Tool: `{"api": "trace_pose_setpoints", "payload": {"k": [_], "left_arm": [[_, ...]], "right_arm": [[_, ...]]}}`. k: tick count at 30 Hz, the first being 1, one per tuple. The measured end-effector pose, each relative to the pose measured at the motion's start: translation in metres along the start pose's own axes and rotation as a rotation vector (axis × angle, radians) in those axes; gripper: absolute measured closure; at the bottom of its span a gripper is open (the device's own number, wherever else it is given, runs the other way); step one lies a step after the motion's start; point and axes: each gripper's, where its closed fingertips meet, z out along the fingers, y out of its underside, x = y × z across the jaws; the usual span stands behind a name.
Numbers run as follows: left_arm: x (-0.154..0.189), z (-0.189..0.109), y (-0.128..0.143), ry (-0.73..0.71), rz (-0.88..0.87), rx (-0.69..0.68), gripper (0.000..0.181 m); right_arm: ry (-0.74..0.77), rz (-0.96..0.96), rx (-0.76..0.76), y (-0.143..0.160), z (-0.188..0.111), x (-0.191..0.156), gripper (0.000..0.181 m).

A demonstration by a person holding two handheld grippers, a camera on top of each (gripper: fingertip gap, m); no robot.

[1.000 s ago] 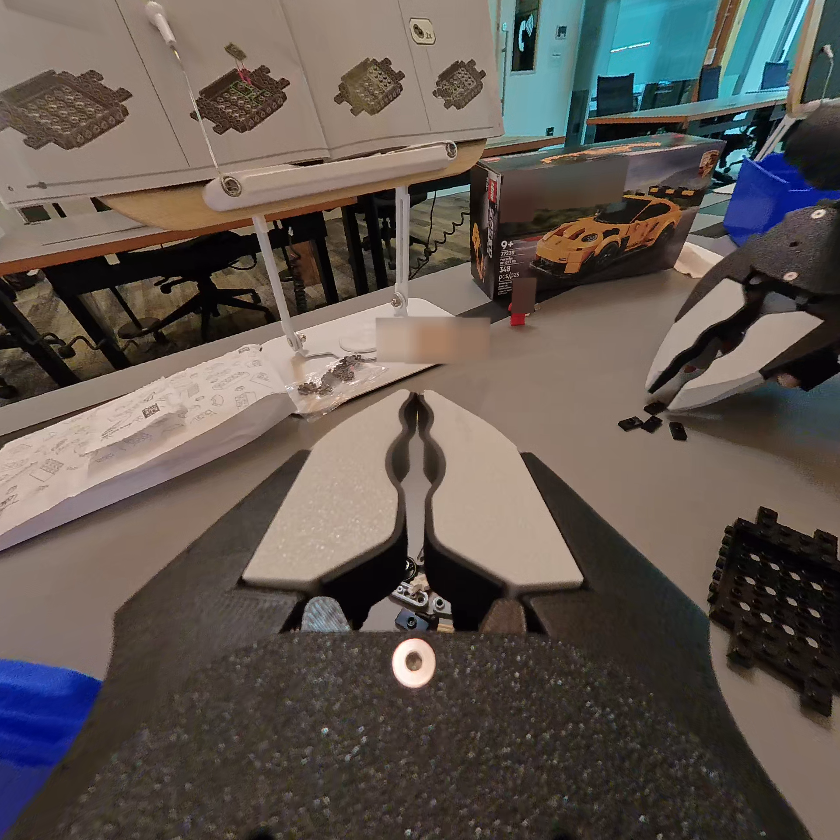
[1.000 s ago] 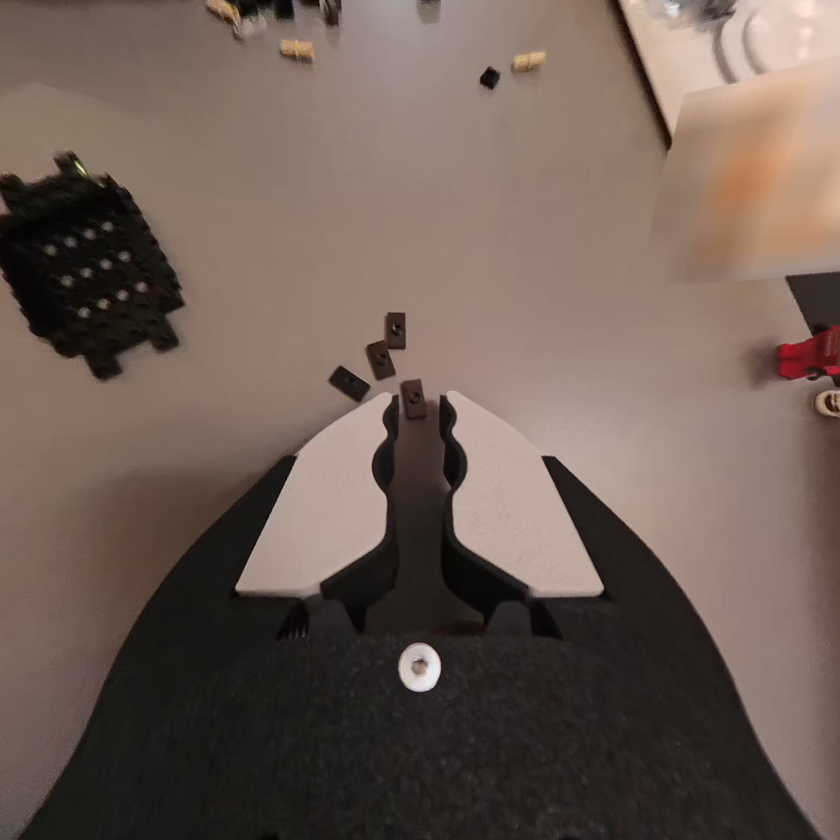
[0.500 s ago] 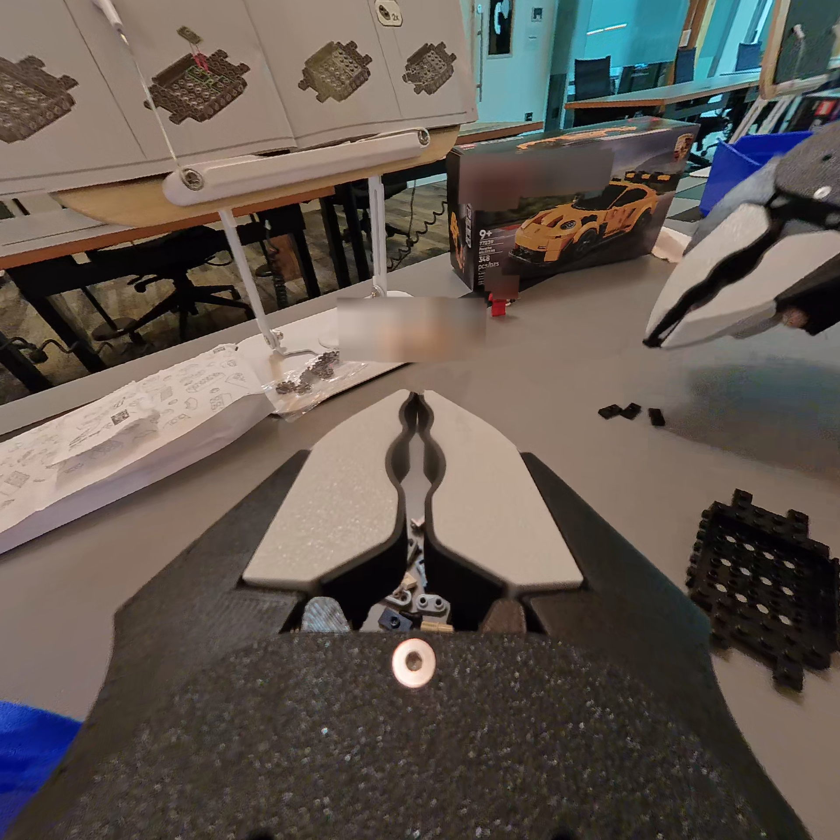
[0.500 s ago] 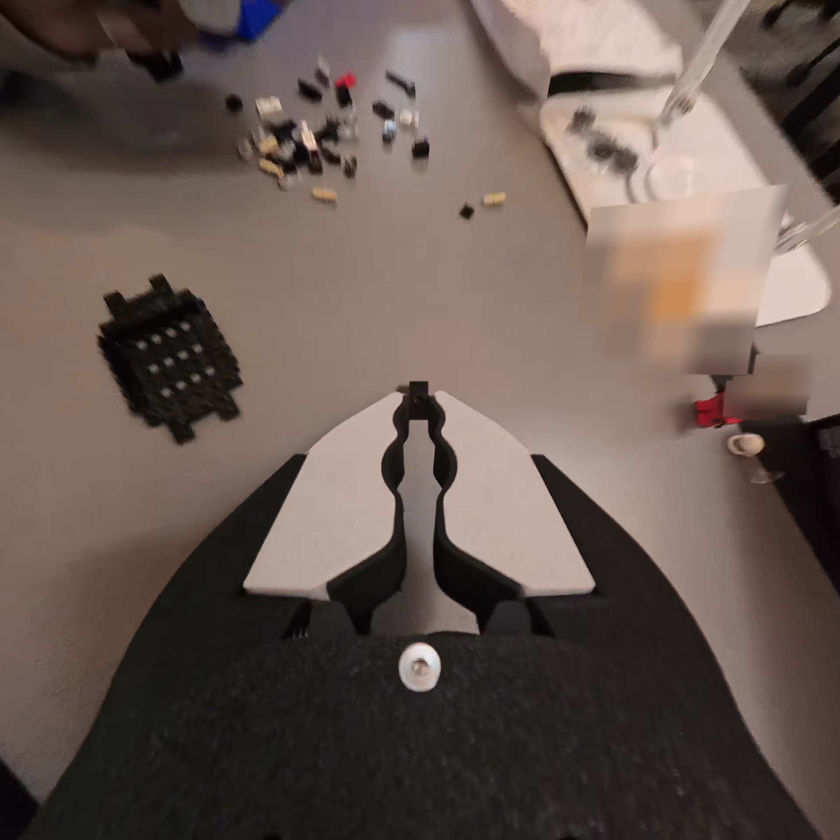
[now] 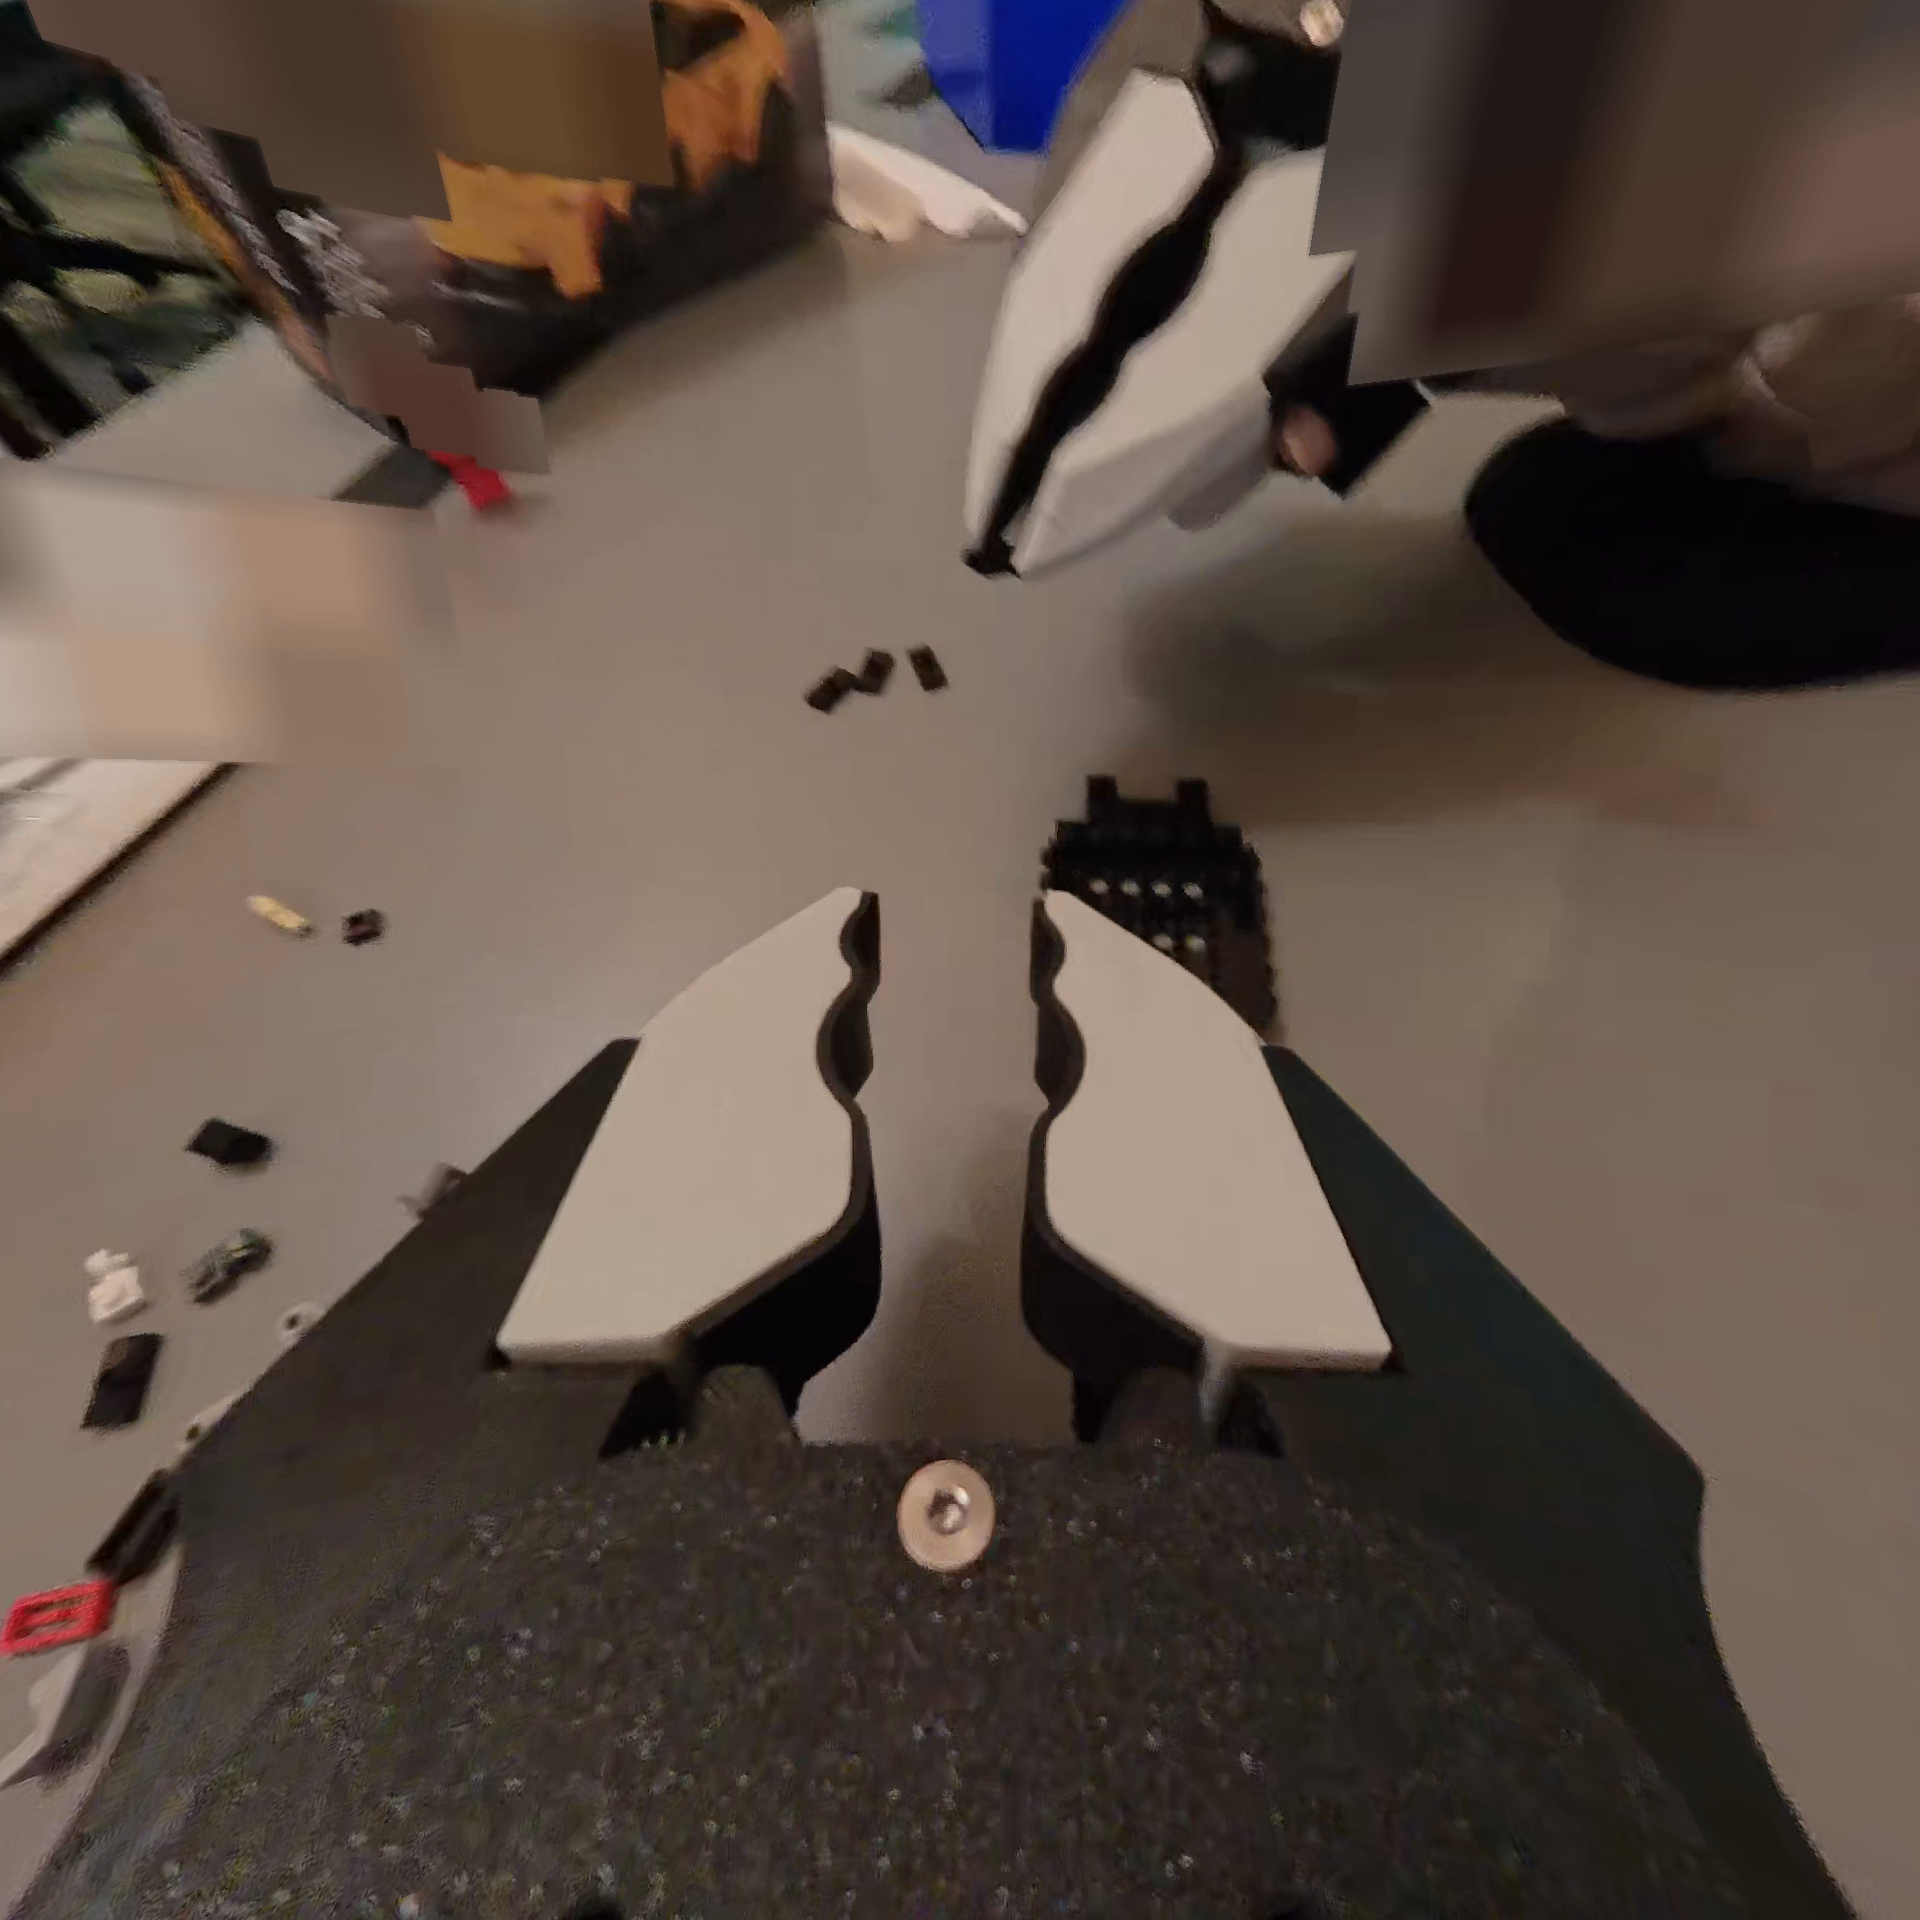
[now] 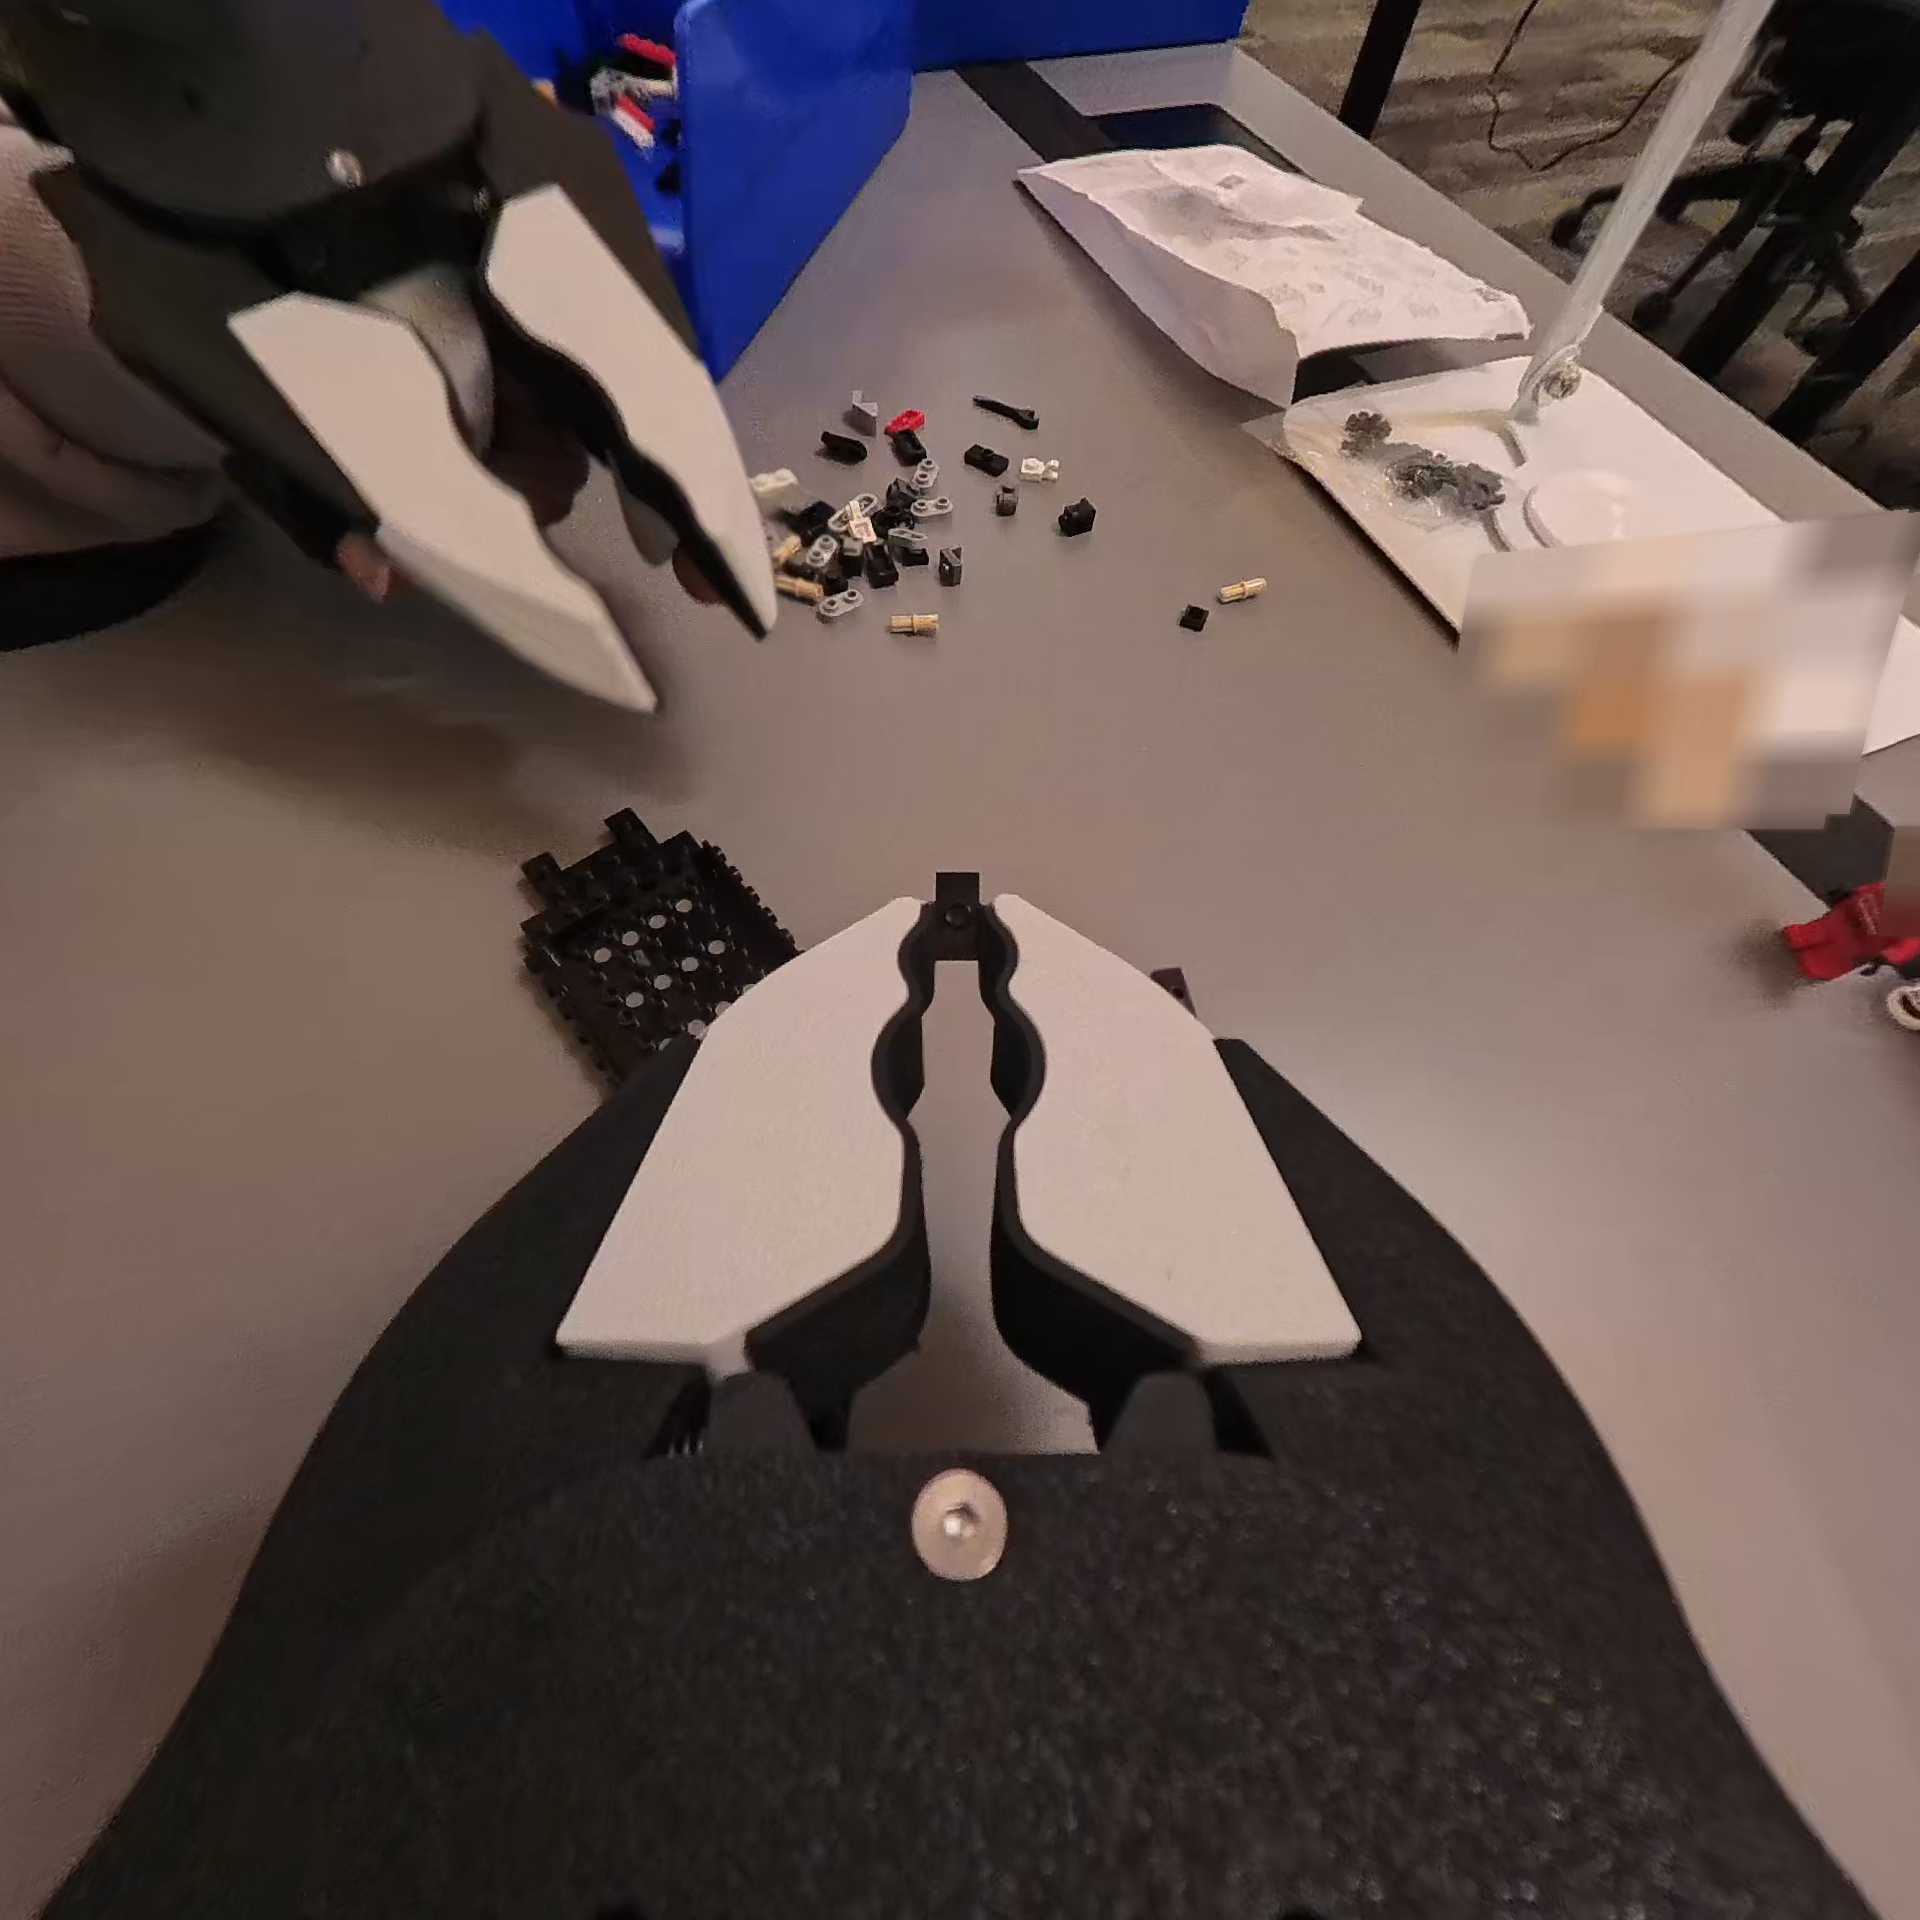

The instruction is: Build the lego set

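My left gripper [image 5: 956, 909] is open and empty, low over the grey table, with the black studded base [image 5: 1164, 894] just beyond its right fingertip. My right gripper [image 6: 956, 912] is shut on a small black plate [image 6: 956, 891] and holds it above the table. In the left wrist view the right gripper [image 5: 1000, 556] hangs above three small black plates [image 5: 873, 673]. In the right wrist view the base [image 6: 644, 940] lies left of my right fingers, partly hidden by them, and the open left gripper [image 6: 701, 665] hovers beyond it.
A pile of small loose parts [image 6: 883, 520] lies mid-table. A blue bin [image 6: 790, 156] stands behind it. A white paper bag [image 6: 1268, 260] and a clear bag of parts [image 6: 1423, 478] lie at the back right. A red piece [image 6: 1849, 935] sits at the right. The set's box [image 5: 520, 208] stands far left. My hands' fingertips stand some 9 centimetres from each other.
The left gripper has opened and swung down and right toward the black base. The right gripper has closed on one small black plate and lifted it off the table.
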Motion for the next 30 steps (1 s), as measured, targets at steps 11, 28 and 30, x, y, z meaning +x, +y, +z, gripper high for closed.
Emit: {"api": "trace_pose_setpoints", "payload": {"k": [11, 28, 30], "left_arm": [[0.039, 0.024, 0.035, 0.130, 0.104, -0.229, 0.127], [0.028, 0.017, 0.031, 0.126, 0.070, -0.185, 0.137], [0.030, 0.017, 0.032, 0.145, 0.058, -0.183, 0.133]], "right_arm": [[-0.006, -0.009, -0.022, 0.012, 0.005, 0.002, 0.174], [-0.033, -0.055, -0.039, 0.018, 0.005, -0.004, 0.174], [-0.037, -0.056, -0.043, 0.019, 0.005, -0.003, 0.174]]}}
